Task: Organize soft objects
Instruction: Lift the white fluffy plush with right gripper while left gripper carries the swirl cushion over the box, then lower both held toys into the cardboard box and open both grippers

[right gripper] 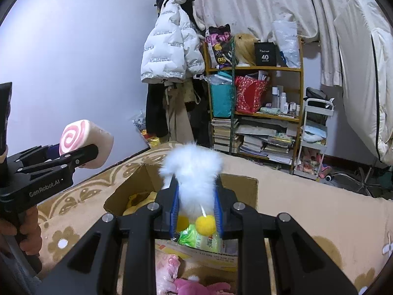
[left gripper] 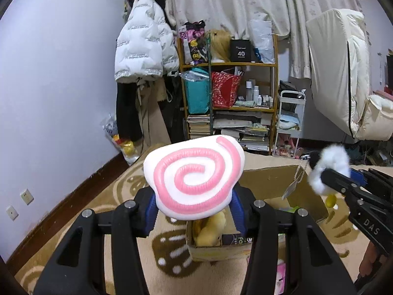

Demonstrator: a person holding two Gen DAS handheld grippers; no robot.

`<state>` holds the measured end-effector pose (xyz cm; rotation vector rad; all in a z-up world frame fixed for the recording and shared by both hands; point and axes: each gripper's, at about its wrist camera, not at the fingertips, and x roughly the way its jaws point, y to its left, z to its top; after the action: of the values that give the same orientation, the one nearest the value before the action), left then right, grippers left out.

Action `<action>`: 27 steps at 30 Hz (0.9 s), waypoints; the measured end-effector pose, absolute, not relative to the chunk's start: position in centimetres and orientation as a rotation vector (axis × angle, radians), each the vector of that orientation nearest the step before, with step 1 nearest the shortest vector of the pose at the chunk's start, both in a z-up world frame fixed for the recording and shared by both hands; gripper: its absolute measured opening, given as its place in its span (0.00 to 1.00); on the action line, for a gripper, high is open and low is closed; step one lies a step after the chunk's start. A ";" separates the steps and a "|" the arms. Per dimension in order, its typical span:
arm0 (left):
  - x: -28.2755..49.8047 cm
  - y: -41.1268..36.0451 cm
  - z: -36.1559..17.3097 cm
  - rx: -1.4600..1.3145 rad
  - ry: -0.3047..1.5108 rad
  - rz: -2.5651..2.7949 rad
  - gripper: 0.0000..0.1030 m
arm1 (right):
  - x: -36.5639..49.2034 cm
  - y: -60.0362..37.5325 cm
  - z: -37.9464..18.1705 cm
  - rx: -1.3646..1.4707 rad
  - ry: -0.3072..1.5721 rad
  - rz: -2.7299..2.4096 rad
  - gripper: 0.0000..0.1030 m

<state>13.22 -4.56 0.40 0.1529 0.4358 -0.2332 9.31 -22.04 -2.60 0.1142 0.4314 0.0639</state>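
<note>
Both loads hang over the open cardboard box (right gripper: pixel 137 186) on the patterned rug (left gripper: pixel 81 211). Judgement: centre each over the opening, lower, then let go (box already holds plush, so drop low). Left tongs (left gripper: pixel 196 194) clamp the pink-spiral squishy (left gripper: pixel 194 177), a thick white slab. Right tongs (right gripper: pixel 196 211) are clenched on the white fluffy toy (right gripper: pixel 194 169) with yellow pom-poms.

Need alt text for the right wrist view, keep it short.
Right gripper shut on a fluffy white plush toy with yellow pompoms, above an open cardboard box on a beige patterned carpet. At left, the left gripper holds a pink-swirl squishy.
</note>
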 end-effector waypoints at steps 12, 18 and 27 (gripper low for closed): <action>14.7 -8.0 -2.7 0.235 0.494 -0.289 0.50 | 12.5 -22.5 -5.6 0.125 0.514 0.113 0.25; 16.4 -8.8 -5.2 0.239 0.594 -0.309 0.50 | 13.7 -23.6 -7.1 0.153 0.559 0.105 0.25; 17.4 -9.6 -7.6 0.264 0.669 -0.313 0.56 | 14.5 -24.7 -9.0 0.183 0.607 0.102 0.25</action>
<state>17.44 -9.57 -7.60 0.2638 0.6690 -0.3127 14.50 -24.70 -9.00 0.1835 0.6073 0.1020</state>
